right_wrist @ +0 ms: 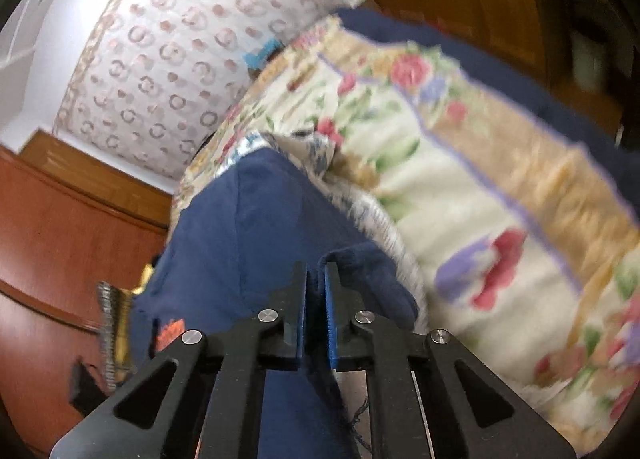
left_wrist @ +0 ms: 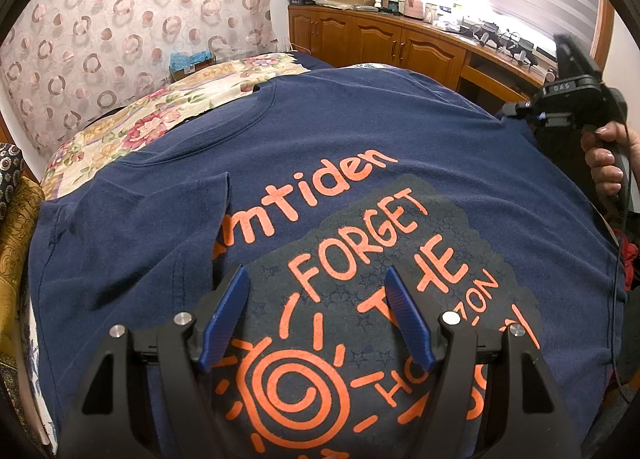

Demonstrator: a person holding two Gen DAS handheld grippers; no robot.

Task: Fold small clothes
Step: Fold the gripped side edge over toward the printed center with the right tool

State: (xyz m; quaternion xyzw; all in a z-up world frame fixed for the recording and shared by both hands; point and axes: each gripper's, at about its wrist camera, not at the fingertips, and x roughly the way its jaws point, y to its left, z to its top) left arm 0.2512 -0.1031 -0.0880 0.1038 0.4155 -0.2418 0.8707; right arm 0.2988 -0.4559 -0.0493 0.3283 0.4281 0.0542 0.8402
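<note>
A navy T-shirt (left_wrist: 360, 131) with orange lettering and a sun print lies spread on a floral bedspread (left_wrist: 132, 127). Its left sleeve (left_wrist: 132, 227) is folded in over the front. My left gripper (left_wrist: 316, 279) is open just above the printed chest, holding nothing. My right gripper (right_wrist: 316, 275) is shut on a fold of the navy shirt (right_wrist: 248, 219) and lifts it off the bedspread (right_wrist: 460, 187); this view is motion-blurred. The right gripper's body and the hand holding it (left_wrist: 576, 95) show at the shirt's right edge in the left wrist view.
A patterned curtain (left_wrist: 132, 19) hangs behind the bed. Wooden cabinets (left_wrist: 380, 43) with a cluttered top stand at the back right under window blinds. Gold patterned fabric (left_wrist: 16, 251) lies at the far left. A wooden surface (right_wrist: 60, 239) is at the left of the right wrist view.
</note>
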